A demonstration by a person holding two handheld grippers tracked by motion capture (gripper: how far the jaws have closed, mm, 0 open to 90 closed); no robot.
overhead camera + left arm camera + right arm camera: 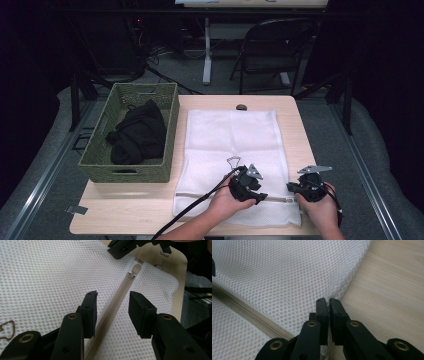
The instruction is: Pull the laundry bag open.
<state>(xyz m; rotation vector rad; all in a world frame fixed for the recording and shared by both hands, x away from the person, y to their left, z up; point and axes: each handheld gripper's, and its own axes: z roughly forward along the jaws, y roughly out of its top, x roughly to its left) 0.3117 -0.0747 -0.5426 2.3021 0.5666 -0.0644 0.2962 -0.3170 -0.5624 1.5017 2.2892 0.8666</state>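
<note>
Far left of the table (125, 212) there's a green woven basket (165, 150) w/ a heap of black clothing (137, 135) inside, sitting just beside the left edge of the white mesh laundry bag (232, 135); the bag lies flat across the middle of the light wood top, long side running away from the person, w/ a beige zipper (210, 194) crossing it near the person's edge; a small brown squiggle mark (233, 161) shows on the mesh above the zipper. Next over, the left gripper (261, 196) is held in the person's left hand (225, 200), low over the zipper line approx mid-bag; in the left gripper view its jaws are partway apart, one pad on each side of the zipper (120, 297), nothing pinched btw them, pads look like they hover right at the mesh (50, 277) but can't tell if they touch; the zipper pull (133, 270) sits further along, up by the bag's corner, close to the other gripper's black body. Then on the right, the right gripper (291, 187) in the right hand (320, 210) is at the bag's right edge near the zipper's end; in the right gripper view (328, 301) the jaws are squeezed almost together, only a sliver btw the pads, and a fold of the bag's edge (329, 296) is nipped right at the tips, so it's got hold of the mesh; bare table (387, 277) is to the right of that, zipper (249, 315) runs off to the left.
</note>
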